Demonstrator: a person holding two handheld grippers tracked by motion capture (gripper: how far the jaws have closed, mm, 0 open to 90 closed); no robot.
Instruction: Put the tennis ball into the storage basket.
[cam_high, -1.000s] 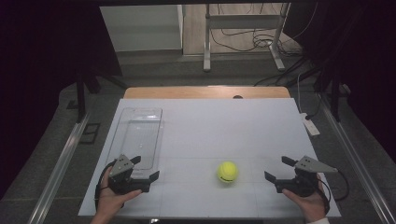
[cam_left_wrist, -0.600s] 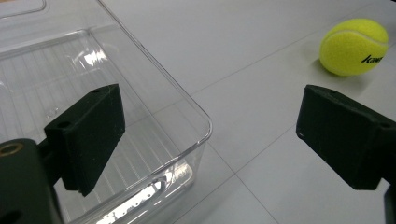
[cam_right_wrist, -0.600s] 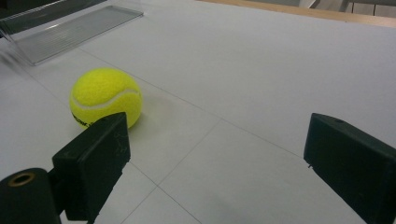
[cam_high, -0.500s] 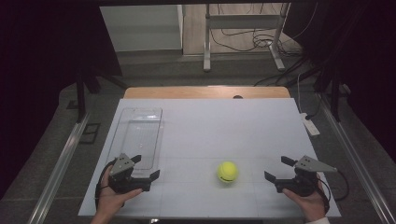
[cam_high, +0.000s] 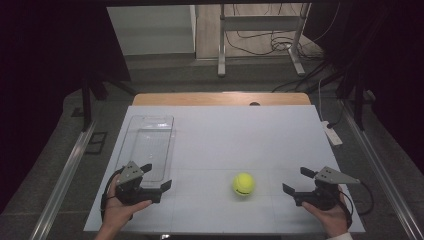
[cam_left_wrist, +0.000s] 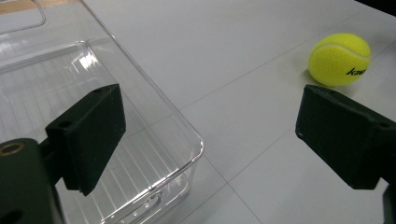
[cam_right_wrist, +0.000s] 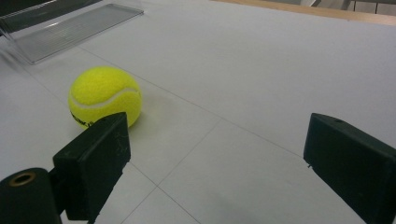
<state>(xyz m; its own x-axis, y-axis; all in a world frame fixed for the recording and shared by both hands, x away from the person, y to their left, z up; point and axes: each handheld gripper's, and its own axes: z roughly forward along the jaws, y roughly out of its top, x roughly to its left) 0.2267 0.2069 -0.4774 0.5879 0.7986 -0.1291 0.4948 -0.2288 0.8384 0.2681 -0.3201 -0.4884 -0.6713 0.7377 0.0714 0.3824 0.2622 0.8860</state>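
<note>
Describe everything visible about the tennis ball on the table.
The tennis ball is fuzzy yellow-green felt with a white curved seam and small dark lettering on its side. It rests on the white table, near its front edge, between the two grippers, touched by neither. The clear plastic tray lies apart, to its left.

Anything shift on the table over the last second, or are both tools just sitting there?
Barely anything. The left tool has edged slightly along the clear tray; its jaws are open with nothing between them. The right tool has kept its place, jaws open and empty. The ball lies where it was on the table, between the two tools, touched by neither. Nothing was taken hold of or let go.
</note>
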